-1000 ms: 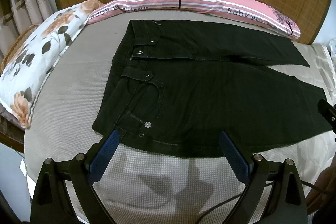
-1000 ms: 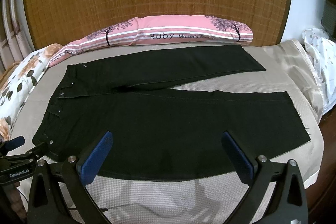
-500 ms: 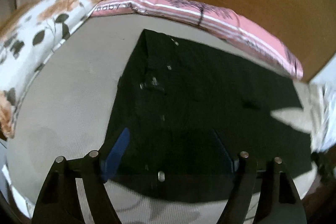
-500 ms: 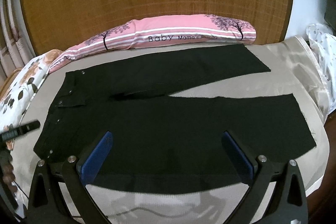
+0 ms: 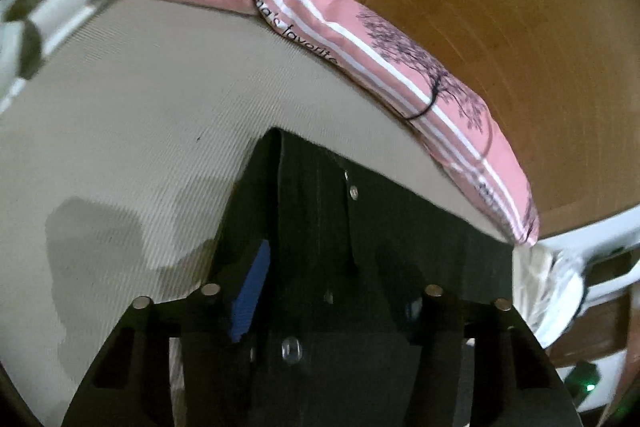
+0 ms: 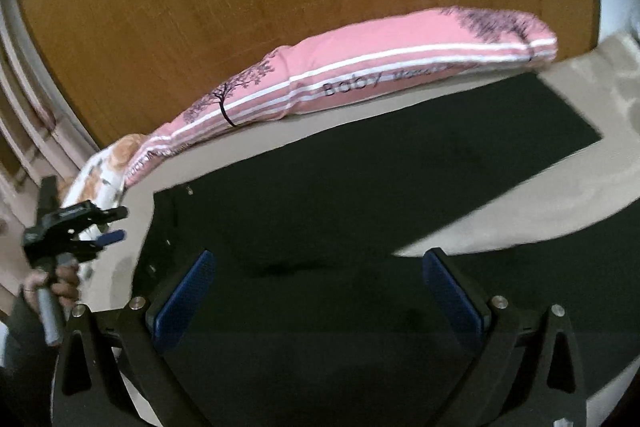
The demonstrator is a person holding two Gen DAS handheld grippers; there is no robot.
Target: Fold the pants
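Black pants [image 6: 360, 227] lie flat on the bed [image 5: 140, 107], legs still apart, no fold yet. Left tongs [image 5: 332, 291] have swung in over the waistband, jaws closing, nothing pinched yet. Right tongs [image 6: 316, 291] moved closer, spread wide, empty.

Black hand-held gripper [image 6: 324, 291] frames, blue ribbed pads [image 6: 182, 301], silver screws, grey handle [image 6: 50, 315], dark sleeve [image 6: 16, 343].

pink pillow [image 5: 404, 67] | text: "Baby", "Mama's favorite" | partly blurred
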